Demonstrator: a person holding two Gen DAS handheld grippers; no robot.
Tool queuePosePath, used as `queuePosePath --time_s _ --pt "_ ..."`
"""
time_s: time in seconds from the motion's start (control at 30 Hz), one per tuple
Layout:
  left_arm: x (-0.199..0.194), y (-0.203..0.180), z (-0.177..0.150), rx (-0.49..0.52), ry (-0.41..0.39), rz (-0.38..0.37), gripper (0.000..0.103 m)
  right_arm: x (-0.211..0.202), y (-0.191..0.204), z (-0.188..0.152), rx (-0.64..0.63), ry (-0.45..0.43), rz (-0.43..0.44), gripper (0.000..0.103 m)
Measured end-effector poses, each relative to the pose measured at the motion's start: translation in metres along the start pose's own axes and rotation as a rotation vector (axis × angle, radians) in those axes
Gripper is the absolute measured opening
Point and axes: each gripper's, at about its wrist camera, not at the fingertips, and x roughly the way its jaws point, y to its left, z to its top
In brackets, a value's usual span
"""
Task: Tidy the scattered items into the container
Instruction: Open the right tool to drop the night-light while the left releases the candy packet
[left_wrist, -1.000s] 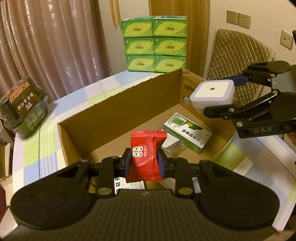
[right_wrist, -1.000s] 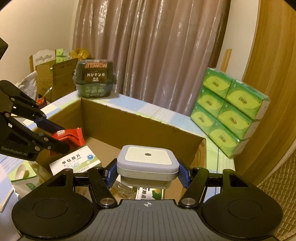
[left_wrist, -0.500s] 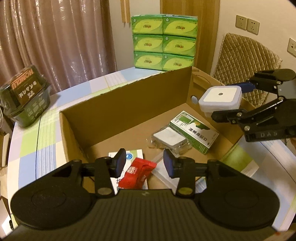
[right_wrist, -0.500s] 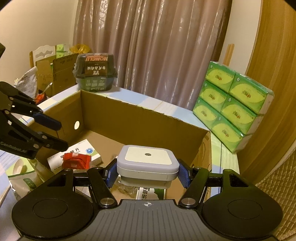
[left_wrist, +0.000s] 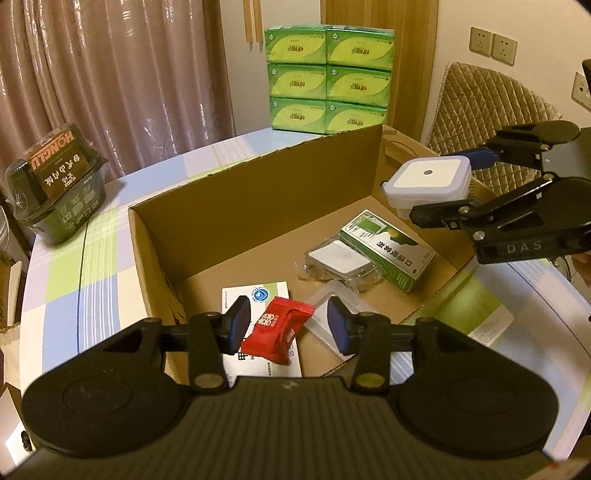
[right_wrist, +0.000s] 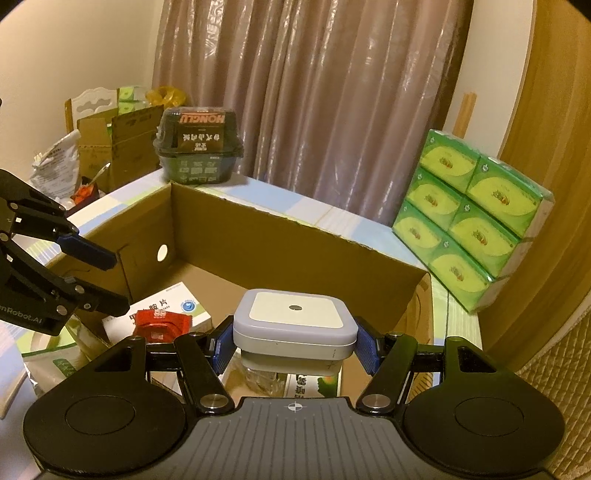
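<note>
The cardboard box (left_wrist: 258, 192) stands open-topped on the table (left_wrist: 85, 273). On its floor lie a red sachet (left_wrist: 277, 334) resting on a white medicine carton (left_wrist: 258, 295), a clear-wrapped packet (left_wrist: 338, 260) and a green-and-white carton (left_wrist: 388, 251).

The left gripper (left_wrist: 288, 323) is spread wide above the near end of the box, its blue pads either side of the red sachet without touching it. The sachet lies free in the box; this item appears delivered.

The right gripper (right_wrist: 295, 341) is pinching a white square device (right_wrist: 295, 323), pads pressed to its two sides. The device is held above the right end of the box interior, clear of the floor and of the items beneath.

Step in hand, as judged: depositing the device. The next move calls for lowering it toward bare cardboard, avoiding the clear-wrapped packet and the carton directly below, then parting the pads. The left gripper should clear the opening.

The left wrist view shows the whole box floor and the device from outside, hanging over the rim region. The right wrist view hides most of what lies under the device, but shows the pad contact closely, a round hole in the box's left wall, and the left gripper (right_wrist: 92, 275) in profile, parted.

Outside the box stand a dark lidded tub (right_wrist: 199, 147) and stacked green tissue packs (left_wrist: 328, 79).
</note>
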Motion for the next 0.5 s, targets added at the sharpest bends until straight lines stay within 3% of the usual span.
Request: queuePosePath --time_s 0.2,0.5 --pt "-0.0010 0.0022 -0.0015 -0.005 0.000 -0.001 0.044 0.0059 0.0030 -0.0010 -0.005 0.010 0.007 0.062" --pt "-0.0031 0.0045 -0.0079 -0.023 0.002 -0.006 0.057 0.0081 0.0042 -0.0043 -0.015 0.027 0.004 0.063"
